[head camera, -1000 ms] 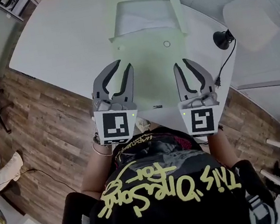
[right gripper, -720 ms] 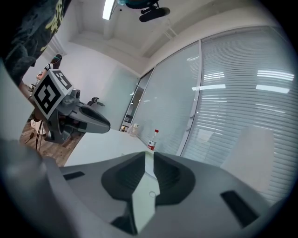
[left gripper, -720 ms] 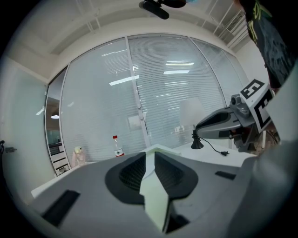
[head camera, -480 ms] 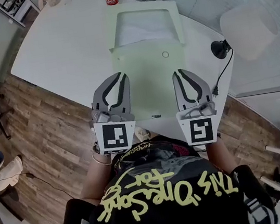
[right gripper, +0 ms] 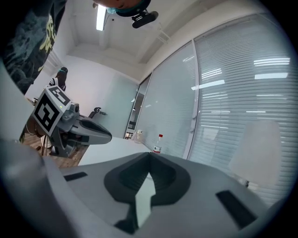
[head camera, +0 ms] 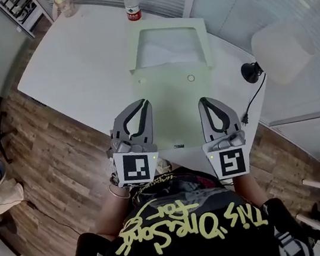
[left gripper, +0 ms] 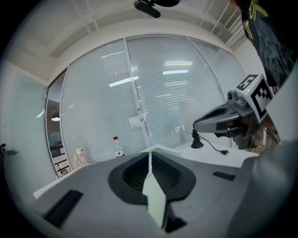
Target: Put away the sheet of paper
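Observation:
A pale green file envelope [head camera: 174, 95] lies on the white table [head camera: 78, 65], its far flap open over a white sheet of paper [head camera: 167, 50]. My left gripper [head camera: 143, 103] and right gripper [head camera: 203, 100] sit at the envelope's near left and right sides. Both have just been closing and now stand shut on it. In the left gripper view a green edge [left gripper: 156, 195] is pinched between the jaws of the left gripper [left gripper: 150, 154]. The right gripper view shows the same edge [right gripper: 144, 200] in the right gripper [right gripper: 150, 157].
A water bottle [head camera: 131, 3] stands at the table's far edge. A small black lamp [head camera: 251, 70] with a cable sits at the right edge, beside a white chair [head camera: 282, 44]. Wooden floor lies to the left of the table.
The jaws of both grippers have gone from spread to closed on the envelope's near part. Both grippers sit slightly lower in the head view than before.

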Demonstrator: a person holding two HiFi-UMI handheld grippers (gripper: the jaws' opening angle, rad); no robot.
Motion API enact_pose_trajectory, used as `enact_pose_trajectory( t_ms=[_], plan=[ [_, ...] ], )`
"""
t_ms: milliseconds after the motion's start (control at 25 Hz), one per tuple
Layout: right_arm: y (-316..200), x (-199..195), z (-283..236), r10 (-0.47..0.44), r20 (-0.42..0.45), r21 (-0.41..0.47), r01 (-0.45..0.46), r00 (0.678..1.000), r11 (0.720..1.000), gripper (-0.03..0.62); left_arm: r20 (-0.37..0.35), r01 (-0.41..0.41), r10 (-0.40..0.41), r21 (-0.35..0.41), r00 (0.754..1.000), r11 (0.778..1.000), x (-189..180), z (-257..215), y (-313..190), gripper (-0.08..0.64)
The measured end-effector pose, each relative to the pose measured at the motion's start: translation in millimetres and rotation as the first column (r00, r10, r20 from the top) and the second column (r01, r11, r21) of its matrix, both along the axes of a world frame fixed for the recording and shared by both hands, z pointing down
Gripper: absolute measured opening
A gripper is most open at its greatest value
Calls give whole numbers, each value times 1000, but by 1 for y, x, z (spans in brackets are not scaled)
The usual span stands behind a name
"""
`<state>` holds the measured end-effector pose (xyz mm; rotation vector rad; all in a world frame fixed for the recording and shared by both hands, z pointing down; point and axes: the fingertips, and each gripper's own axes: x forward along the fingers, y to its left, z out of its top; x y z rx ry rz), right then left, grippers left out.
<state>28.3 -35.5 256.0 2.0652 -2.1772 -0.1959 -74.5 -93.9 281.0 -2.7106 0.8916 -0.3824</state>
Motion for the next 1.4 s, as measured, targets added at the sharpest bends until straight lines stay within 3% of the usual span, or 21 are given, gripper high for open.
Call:
enact_pose_trajectory(
  t_ms=[1200, 1400],
  plan=[
    [10, -3, -13, -1, 47, 15, 0, 999, 1000, 5, 14, -33, 33, 15, 999, 999, 1, 2, 11, 23],
    [8, -1, -15, 0, 50, 16, -1, 999, 1000, 5, -14, -37, 37, 7, 999, 999, 4, -4, 11, 23]
  ],
)
